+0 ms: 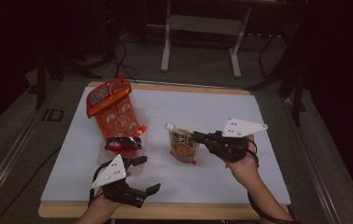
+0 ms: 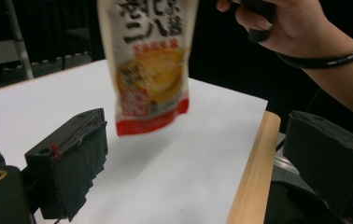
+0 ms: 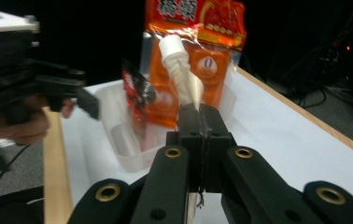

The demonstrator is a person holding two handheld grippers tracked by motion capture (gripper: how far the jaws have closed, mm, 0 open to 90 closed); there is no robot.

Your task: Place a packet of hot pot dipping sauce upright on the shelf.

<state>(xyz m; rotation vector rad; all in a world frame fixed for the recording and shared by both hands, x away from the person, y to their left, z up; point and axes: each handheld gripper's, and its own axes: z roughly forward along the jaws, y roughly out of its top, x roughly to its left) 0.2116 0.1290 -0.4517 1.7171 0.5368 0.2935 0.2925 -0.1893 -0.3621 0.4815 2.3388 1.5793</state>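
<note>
A white spouted drink pouch with a yellow and red print hangs above the white sheet. My right gripper is shut on the pouch's top edge just below the cap. In the right gripper view the jaws meet on that edge and the white spout rises past them. My left gripper is near the table's front edge, open and holding nothing. The left gripper view has the pouch hanging beyond its parted jaws, clear of the sheet.
An orange snack bag stands in a clear plastic container at the left, with a small red packet in front of it. A white sheet covers the wooden table. A metal frame stands behind.
</note>
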